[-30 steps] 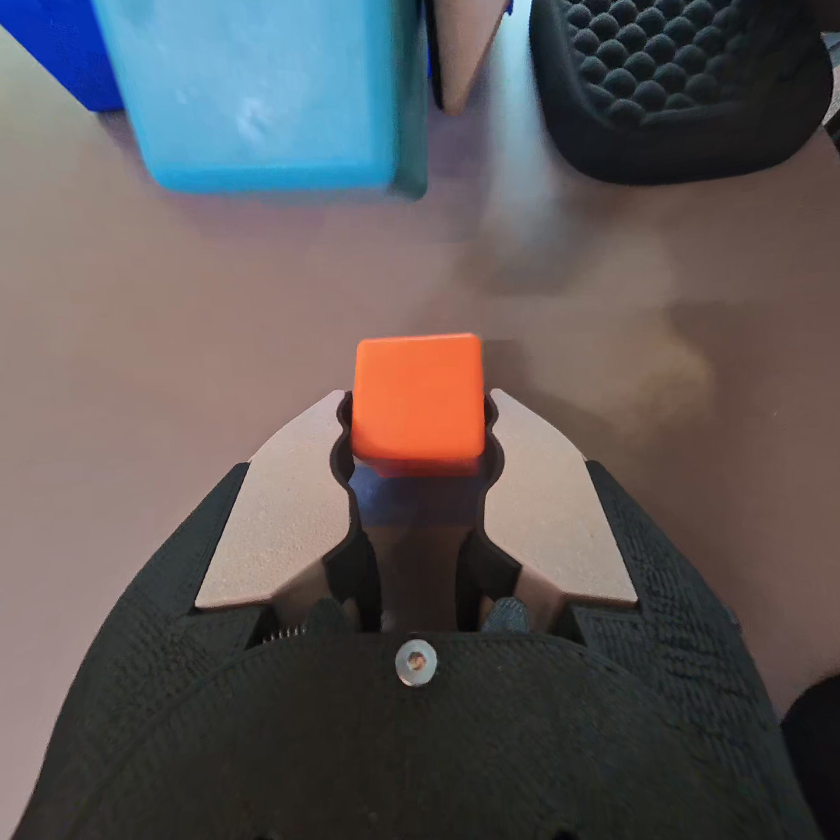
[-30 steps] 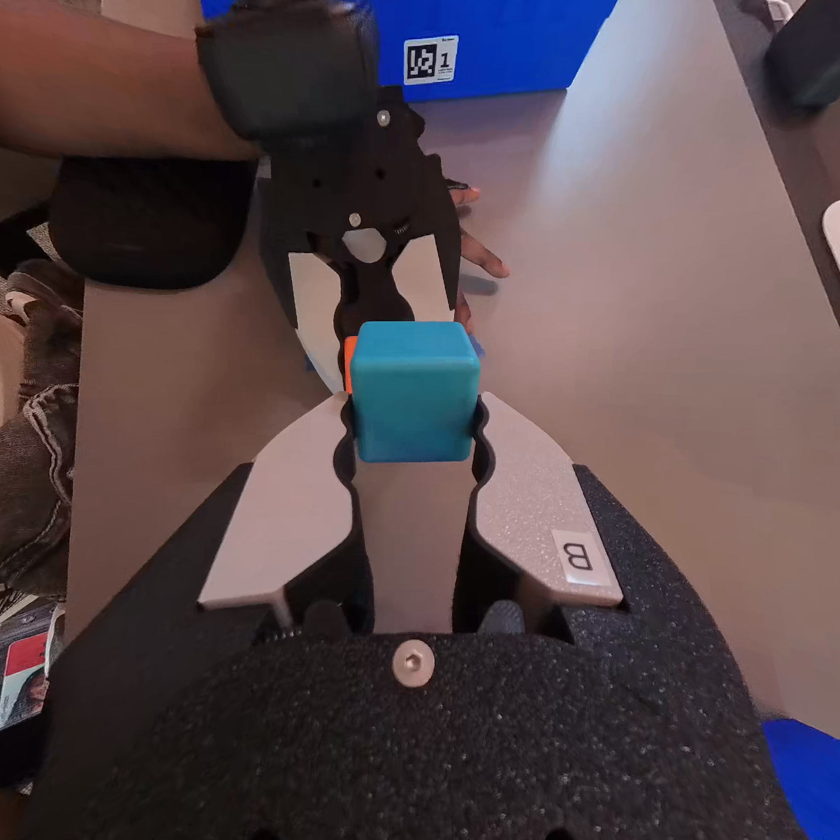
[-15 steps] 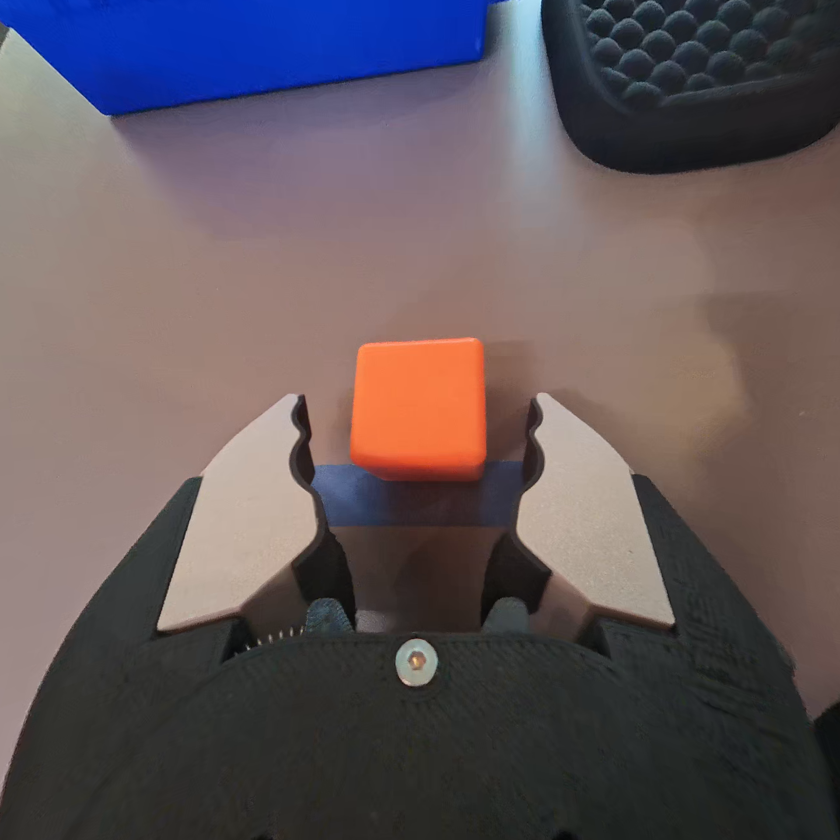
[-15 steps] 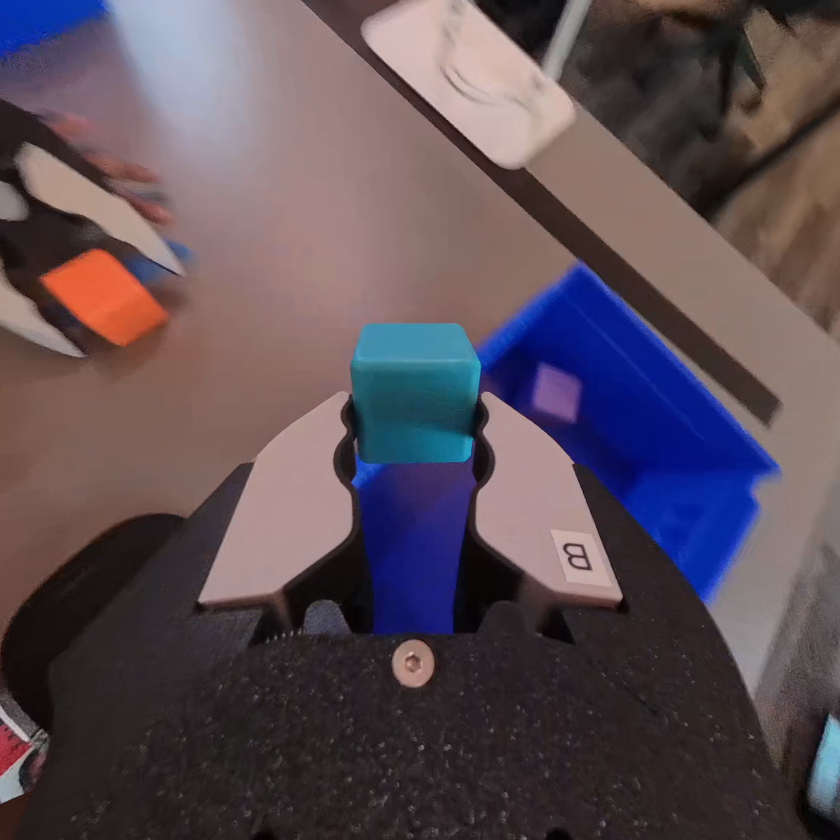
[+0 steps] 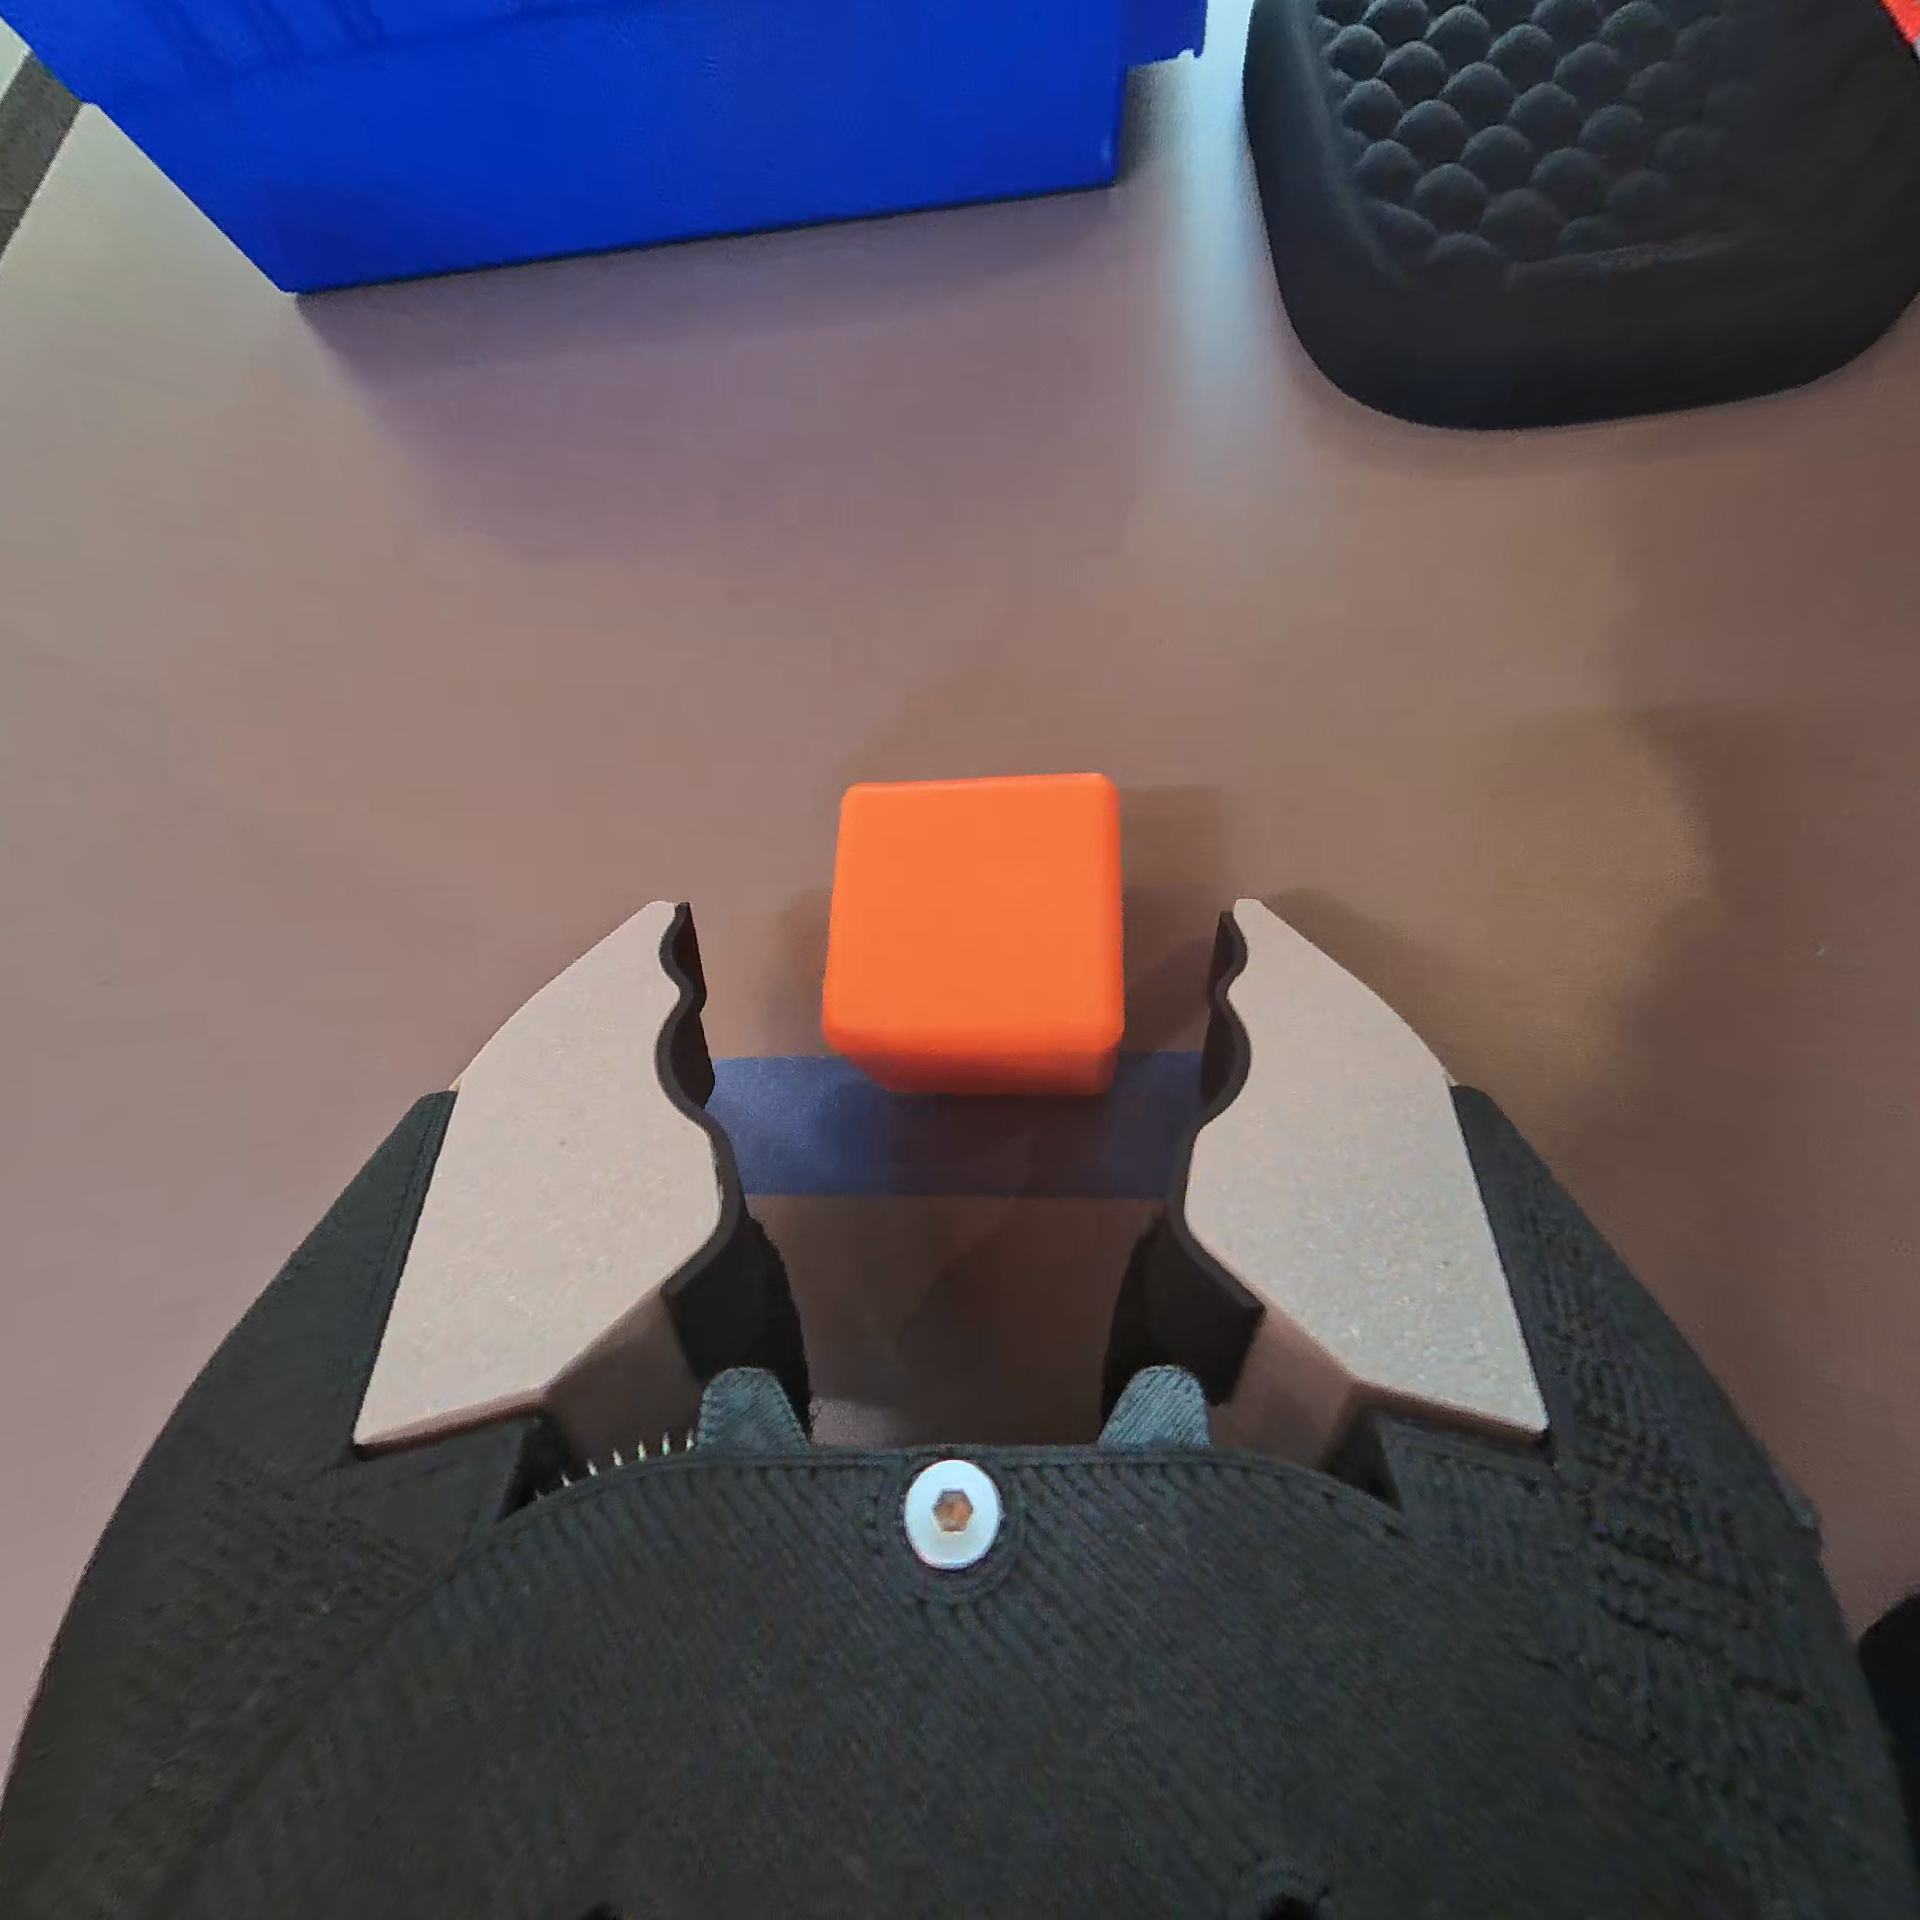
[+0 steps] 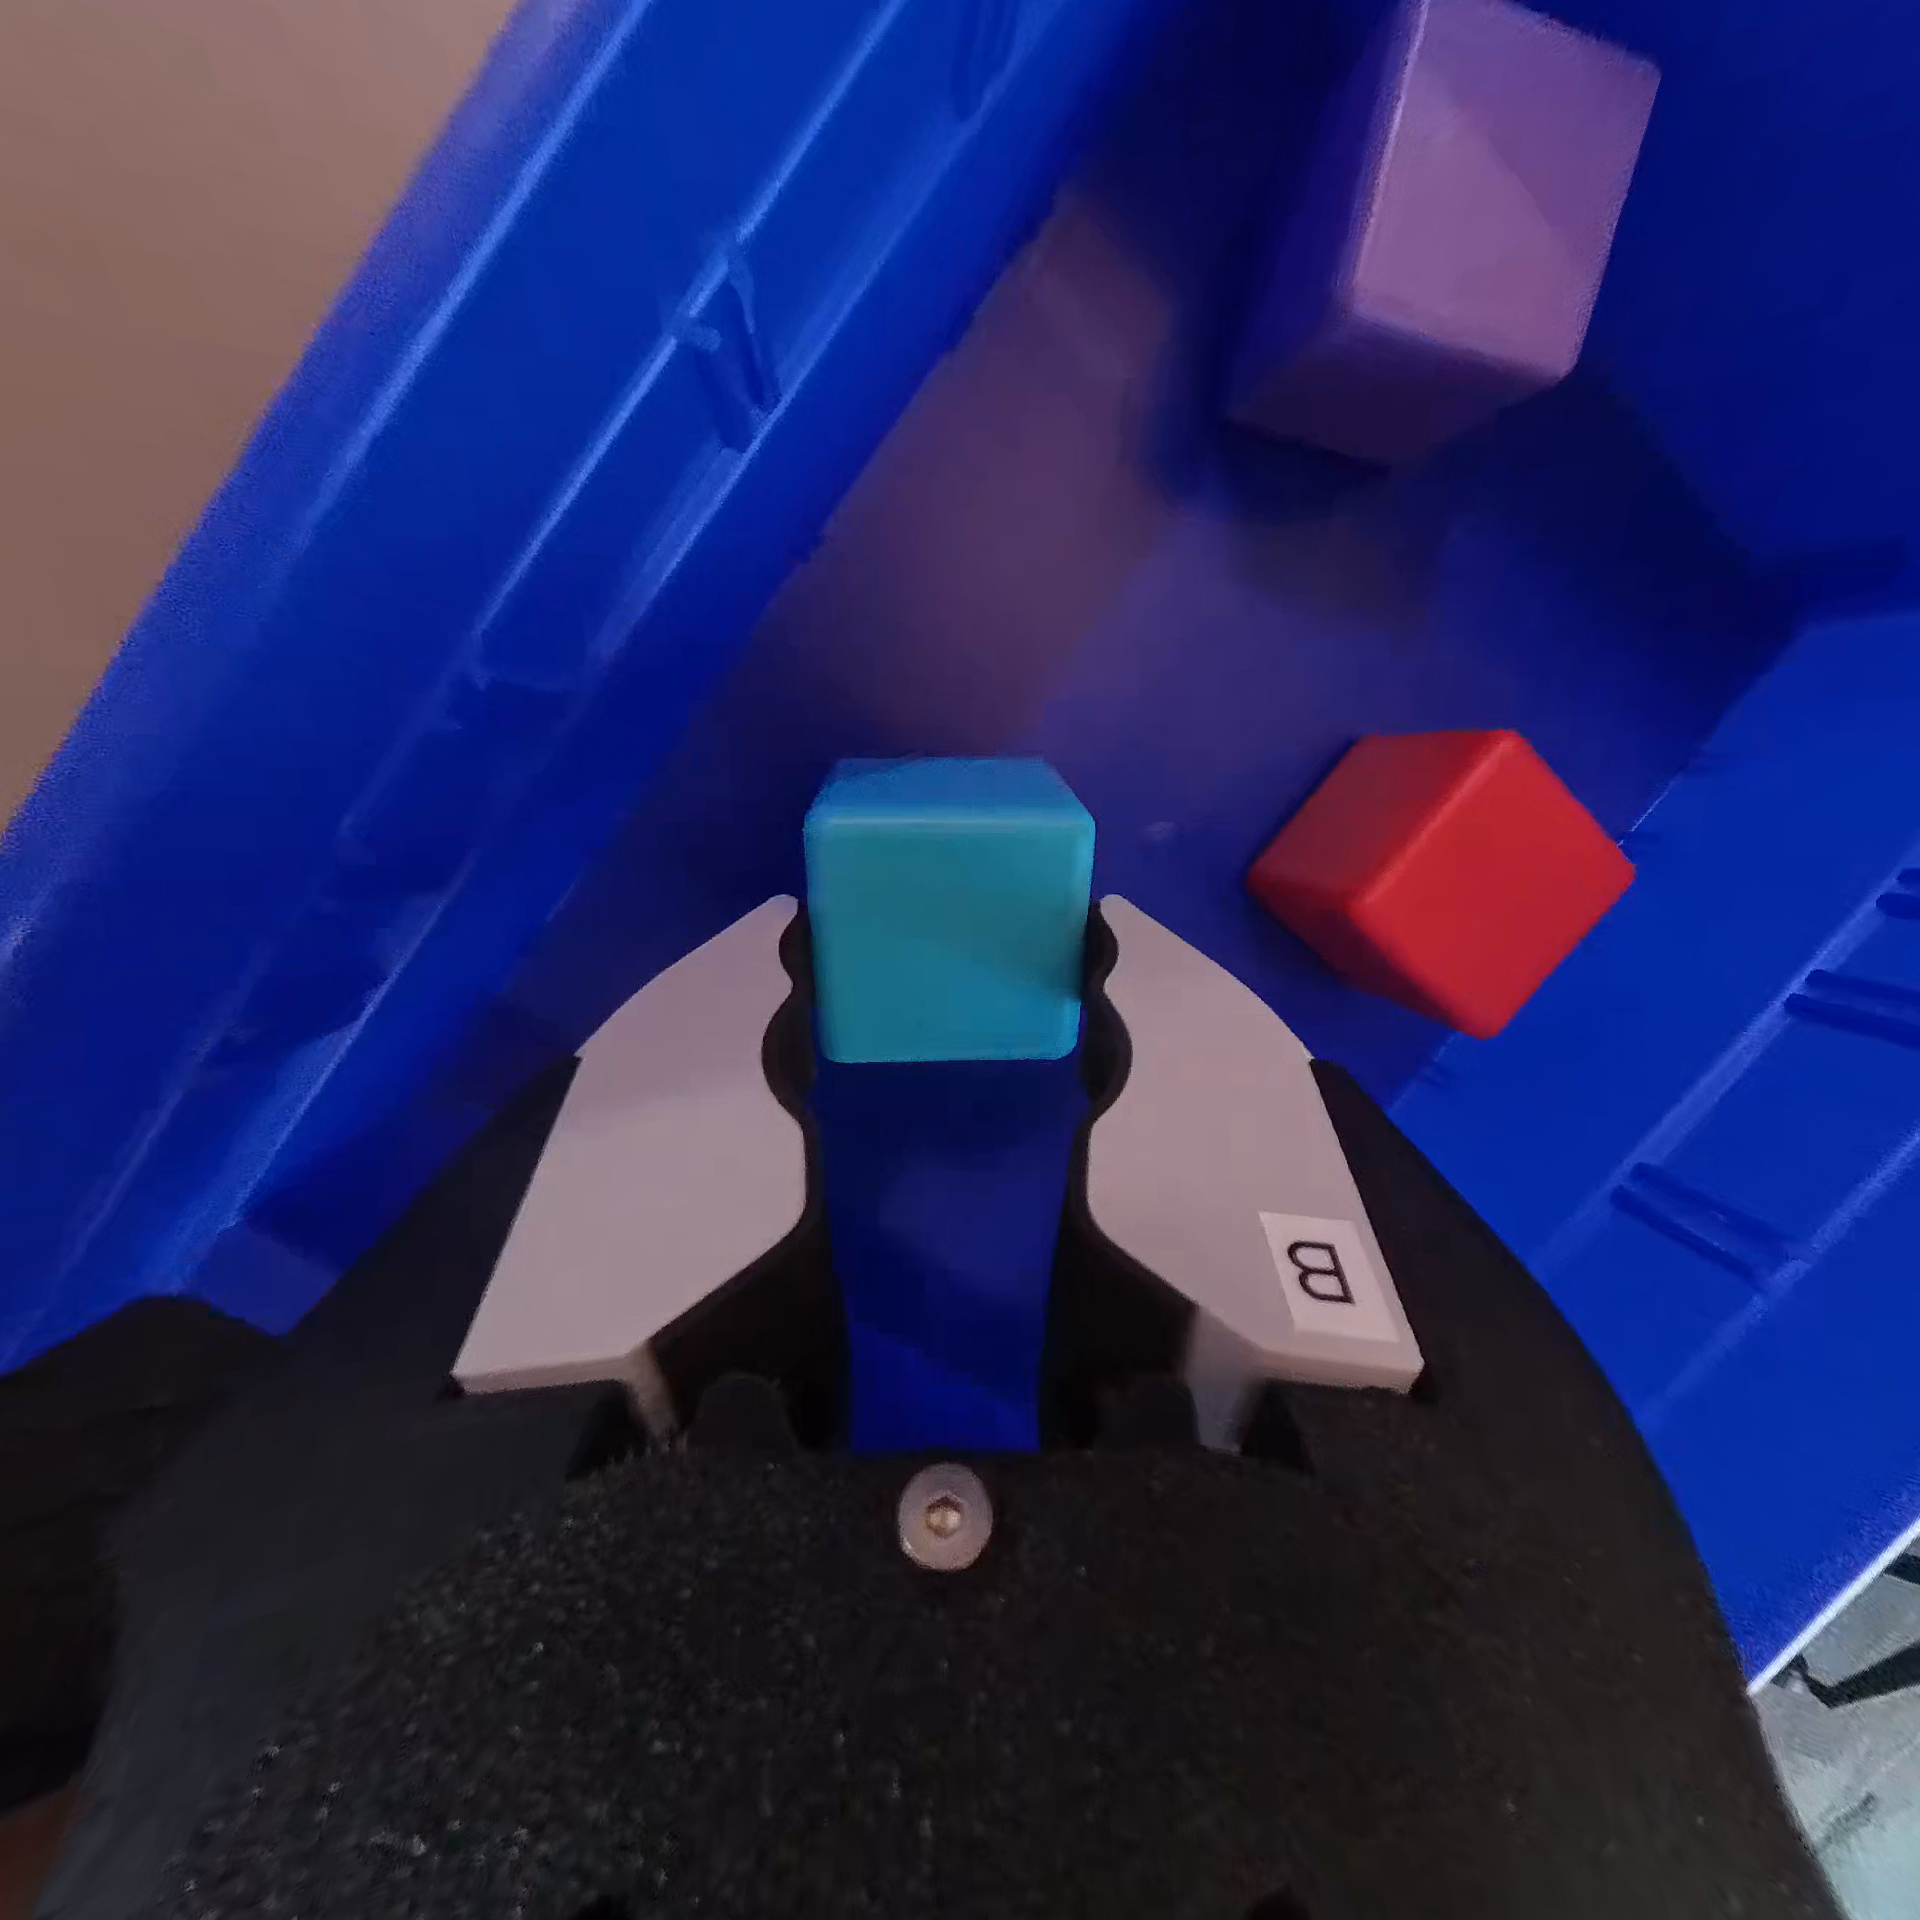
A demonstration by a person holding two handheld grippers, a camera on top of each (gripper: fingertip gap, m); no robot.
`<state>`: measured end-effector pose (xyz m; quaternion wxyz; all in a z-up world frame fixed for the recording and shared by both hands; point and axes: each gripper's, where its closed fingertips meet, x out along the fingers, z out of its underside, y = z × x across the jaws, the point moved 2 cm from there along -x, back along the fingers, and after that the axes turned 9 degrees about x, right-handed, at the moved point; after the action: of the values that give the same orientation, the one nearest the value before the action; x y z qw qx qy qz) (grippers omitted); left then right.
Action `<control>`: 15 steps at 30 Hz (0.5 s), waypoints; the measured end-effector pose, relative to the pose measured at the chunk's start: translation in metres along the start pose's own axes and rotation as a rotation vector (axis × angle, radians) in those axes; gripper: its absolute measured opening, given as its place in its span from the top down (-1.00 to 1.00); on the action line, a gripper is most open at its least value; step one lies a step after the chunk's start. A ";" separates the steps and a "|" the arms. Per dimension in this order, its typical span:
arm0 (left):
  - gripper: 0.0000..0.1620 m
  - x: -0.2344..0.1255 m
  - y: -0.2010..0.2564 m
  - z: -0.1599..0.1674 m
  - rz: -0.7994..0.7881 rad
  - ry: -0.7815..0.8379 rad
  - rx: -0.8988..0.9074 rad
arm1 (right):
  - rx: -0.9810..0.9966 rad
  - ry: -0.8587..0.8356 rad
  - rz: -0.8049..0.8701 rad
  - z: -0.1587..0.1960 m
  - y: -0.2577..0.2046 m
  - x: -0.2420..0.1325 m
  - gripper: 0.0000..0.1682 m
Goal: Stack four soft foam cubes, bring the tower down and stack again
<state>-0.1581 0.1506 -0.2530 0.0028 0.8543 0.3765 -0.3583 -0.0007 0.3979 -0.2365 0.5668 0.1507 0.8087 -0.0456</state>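
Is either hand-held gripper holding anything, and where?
Right hand-held gripper pinches the teal cube by two opposite side faces. Left hand-held gripper is open, holding nothing.

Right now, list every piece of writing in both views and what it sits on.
White sticker on a finger of the right gripper: one black character, not quoted here.
Blue bin wall: a moulded mark, too blurred to read.
Left wrist view: none.

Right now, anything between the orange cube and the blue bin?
Left wrist view: nothing, only bare table between the orange cube and the blue bin.
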 end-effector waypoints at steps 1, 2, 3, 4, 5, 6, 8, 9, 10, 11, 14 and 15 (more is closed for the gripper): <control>-0.15 0.000 0.000 0.000 0.002 0.004 -0.003 | 0.003 0.018 0.024 -0.003 0.003 0.000 0.42; -0.15 -0.001 0.000 -0.001 0.003 0.009 -0.006 | 0.010 0.047 0.039 -0.006 0.005 -0.003 0.41; -0.16 -0.002 0.000 -0.001 0.004 0.016 -0.010 | 0.022 0.086 0.045 -0.011 0.007 -0.007 0.40; -0.17 -0.003 0.000 -0.003 0.006 0.024 -0.014 | 0.036 0.135 0.057 -0.017 0.010 -0.013 0.39; -0.18 -0.004 0.000 -0.004 0.010 0.037 -0.020 | 0.051 0.191 0.079 -0.023 0.013 -0.021 0.37; -0.19 -0.005 0.000 -0.007 0.012 0.055 -0.028 | 0.059 0.254 0.097 -0.030 0.016 -0.031 0.35; -0.22 -0.009 -0.002 -0.014 0.014 0.100 -0.047 | 0.024 0.438 0.078 -0.050 0.008 -0.058 0.22; -0.25 -0.013 -0.003 -0.018 0.010 0.128 -0.059 | -0.011 0.554 0.035 -0.062 -0.005 -0.076 0.13; -0.27 -0.016 -0.005 -0.021 0.007 0.159 -0.074 | -0.055 0.661 -0.030 -0.074 -0.023 -0.093 0.02; -0.30 -0.020 -0.007 -0.025 0.004 0.191 -0.093 | -0.113 0.744 -0.112 -0.082 -0.047 -0.110 -0.08; -0.42 -0.031 -0.009 -0.029 0.034 0.259 -0.162 | -0.370 0.774 -0.381 -0.085 -0.132 -0.135 -0.13; -0.47 -0.034 -0.008 -0.028 0.052 0.265 -0.181 | -0.457 0.714 -0.460 -0.080 -0.160 -0.134 -0.09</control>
<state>-0.1613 0.1422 -0.2094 0.0396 0.8998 0.3821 -0.2070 -0.0789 0.2396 -0.0990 0.2474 -0.1542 0.9545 0.0636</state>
